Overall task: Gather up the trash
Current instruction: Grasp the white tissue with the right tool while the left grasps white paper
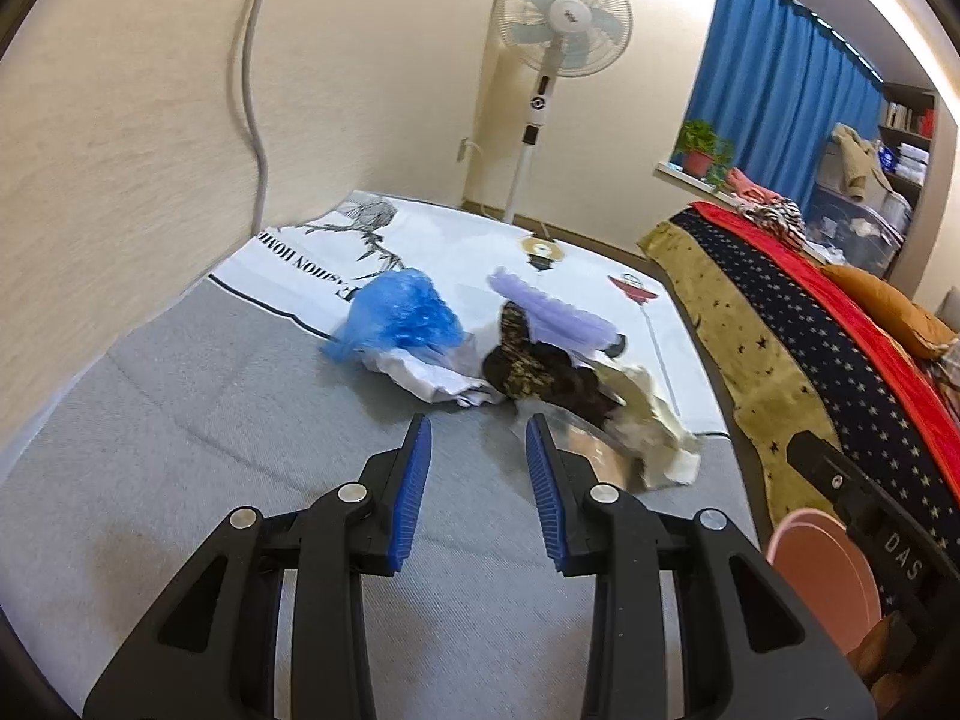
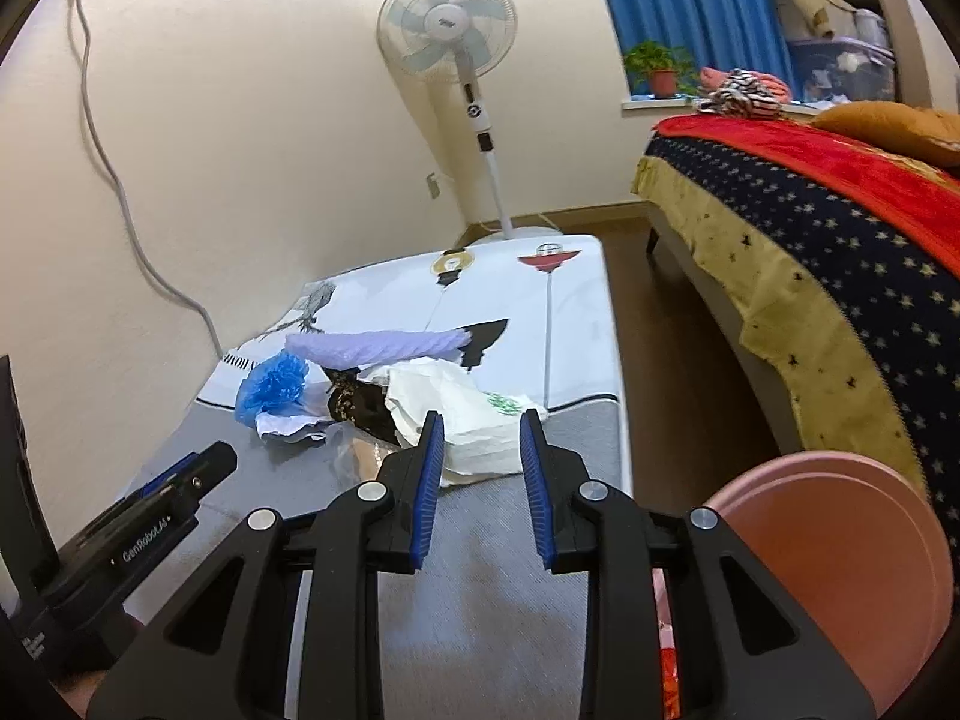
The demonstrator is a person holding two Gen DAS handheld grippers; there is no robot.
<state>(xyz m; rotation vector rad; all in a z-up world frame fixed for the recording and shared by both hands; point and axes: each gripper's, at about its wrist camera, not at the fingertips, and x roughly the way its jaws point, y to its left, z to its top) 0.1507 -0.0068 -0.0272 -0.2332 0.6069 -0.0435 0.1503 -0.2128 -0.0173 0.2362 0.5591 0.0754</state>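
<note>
A pile of trash lies on a low grey table (image 1: 210, 420): a crumpled blue plastic bag (image 1: 402, 315), a lilac foam sheet (image 1: 555, 315), a dark patterned wrapper (image 1: 528, 369), white crumpled paper (image 1: 432, 381) and a cream plastic bag (image 1: 654, 426). My left gripper (image 1: 478, 426) is open and empty, just short of the pile. In the right wrist view the same pile shows: the blue bag (image 2: 273, 387), the lilac sheet (image 2: 378, 345), the white bag (image 2: 474, 414). My right gripper (image 2: 481, 423) is open and empty, its tips in front of the white bag.
A pink bin (image 2: 840, 570) stands right of the table, also seen in the left wrist view (image 1: 825, 576). A printed white cloth (image 2: 522, 300) covers the table's far half. A standing fan (image 2: 456, 42) is behind. A bed (image 2: 840, 240) runs along the right.
</note>
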